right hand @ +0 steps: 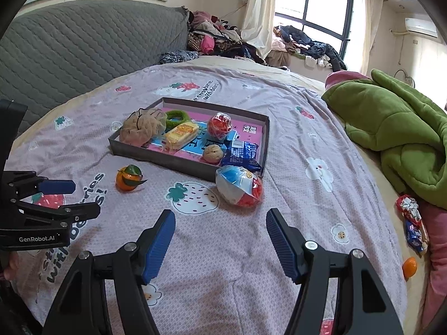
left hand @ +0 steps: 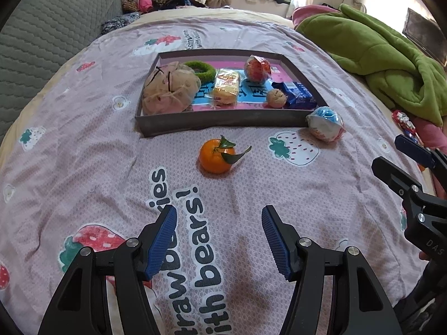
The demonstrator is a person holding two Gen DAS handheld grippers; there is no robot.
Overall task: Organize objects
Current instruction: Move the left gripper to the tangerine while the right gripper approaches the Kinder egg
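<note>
A shallow dark box (left hand: 223, 121) (right hand: 178, 164) lies on the pink bedspread and holds a beige mesh pouf (left hand: 169, 88), a green hair tie (left hand: 201, 69), a yellow snack pack (left hand: 226, 86), a red wrapped ball (left hand: 257, 68), a walnut (left hand: 276, 98) and a blue packet (left hand: 296, 95). A mandarin with leaves (left hand: 216, 156) (right hand: 128, 178) sits in front of the box. A blue-white-red wrapped egg (left hand: 325, 122) (right hand: 239, 185) rests at the box's near right corner. My left gripper (left hand: 219, 240) is open and empty, short of the mandarin. My right gripper (right hand: 220, 240) is open and empty, short of the egg.
A green blanket (right hand: 396, 134) is heaped at the right. A second mandarin (right hand: 409, 266) and wrapped sweets (right hand: 413, 223) lie near the bed's right edge. A grey quilted headboard (right hand: 83, 47) stands at the left, with piled clothes behind.
</note>
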